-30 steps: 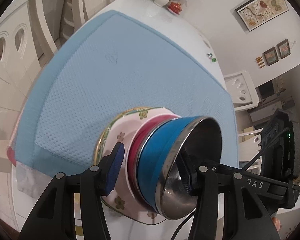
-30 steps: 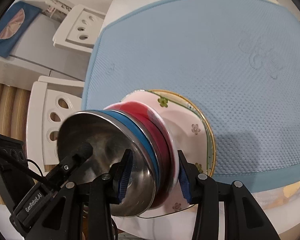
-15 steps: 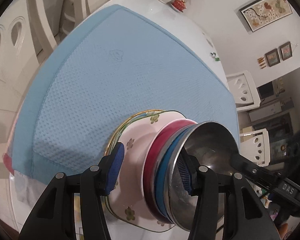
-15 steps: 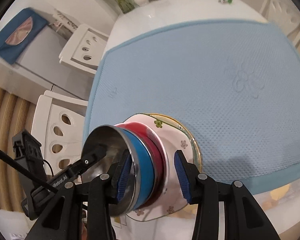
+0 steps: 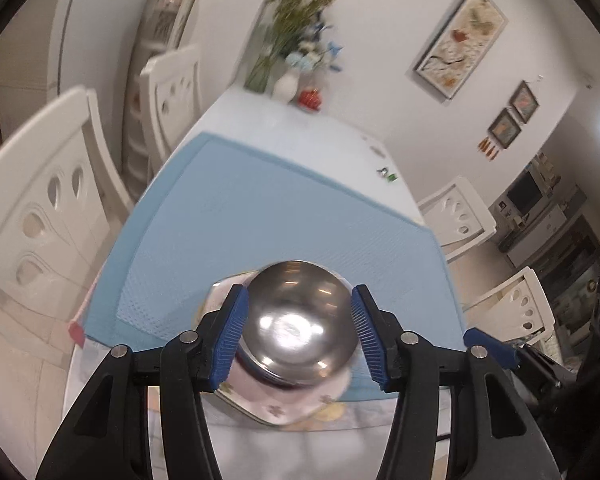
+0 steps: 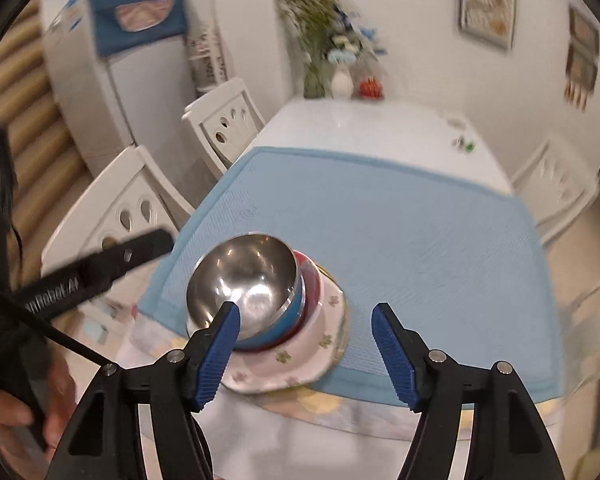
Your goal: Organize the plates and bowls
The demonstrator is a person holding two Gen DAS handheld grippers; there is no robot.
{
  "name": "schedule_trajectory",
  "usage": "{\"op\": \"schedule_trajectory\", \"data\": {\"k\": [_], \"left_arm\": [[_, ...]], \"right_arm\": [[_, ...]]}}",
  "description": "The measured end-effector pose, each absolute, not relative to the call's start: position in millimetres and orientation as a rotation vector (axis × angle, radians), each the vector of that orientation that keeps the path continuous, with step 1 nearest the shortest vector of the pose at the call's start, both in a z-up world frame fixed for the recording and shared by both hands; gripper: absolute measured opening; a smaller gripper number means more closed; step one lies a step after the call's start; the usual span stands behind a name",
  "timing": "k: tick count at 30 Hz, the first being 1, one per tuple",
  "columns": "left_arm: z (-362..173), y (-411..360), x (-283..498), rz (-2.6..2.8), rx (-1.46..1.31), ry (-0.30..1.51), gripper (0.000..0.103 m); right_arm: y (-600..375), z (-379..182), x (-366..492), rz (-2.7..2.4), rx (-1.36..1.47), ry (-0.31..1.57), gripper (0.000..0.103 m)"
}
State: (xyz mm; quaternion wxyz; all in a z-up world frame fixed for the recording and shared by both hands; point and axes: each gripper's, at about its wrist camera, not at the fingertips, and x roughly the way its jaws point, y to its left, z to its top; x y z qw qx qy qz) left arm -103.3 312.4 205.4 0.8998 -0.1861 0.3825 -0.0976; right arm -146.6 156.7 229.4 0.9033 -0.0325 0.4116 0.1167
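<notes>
Item: nested dish stack, standing on the near edge of the blue mat (image 6: 400,216), which serves as landmark throughout.

- Steel bowl (image 6: 246,282): topmost, mouth up, polished inside. Judged light, rigid and slippery; best taken at the rim, one jaw inside and one outside.
- Blue bowl (image 6: 296,300): directly under the steel bowl, only a band of its wall showing.
- Red bowl (image 6: 312,280): under the blue bowl, on the side toward the mat's far edge.
- Floral plate (image 6: 320,344): bottom of the stack, pale with small flower prints, overhanging the mat's near edge onto the desk (image 6: 364,128). Judged ceramic, so heavier and breakable; take at the rim and keep it level.

Left gripper (image 5: 298,340): jaws have just been opening and stand apart on either side of the steel bowl as the left wrist view shows it, above the mat's near edge. The pads do not appear to press on it.

Right gripper (image 6: 306,354): jaws have just been opening and now stand wide, above the mat's near edge. Nothing is held, the left pad lying across the steel bowl's near rim in view.

Stack judged complete and released; any further lift risks the bowls sliding apart.
</notes>
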Motion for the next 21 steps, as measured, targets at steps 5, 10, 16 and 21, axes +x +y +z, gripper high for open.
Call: {"op": "schedule_trajectory", "data": {"k": [5,10,16,21], "left_arm": [[226.4,283.8,-142.6,-0.162,-0.372,0.728,0.059],[231.0,265.9,-178.8,-0.096,-0.335,0.699,0.060],[226.6,260.3,-216.8,-0.036,-0.336,0.739,0.061],[224.6,254.4,-222.9,0.034,-0.244,0.772,0.067]], "right_arm": [[145.6,233.2,-188.9,0.248,-0.095,0.834,0.077],[130.9,232.2,-219.8,0.243,-0.098,0.846,0.077],[115.6,224.3,-243.5,0.251,-0.003,0.899,0.077],[115.5,227.0,-253.7,0.213,0.000,0.902,0.077]]}}
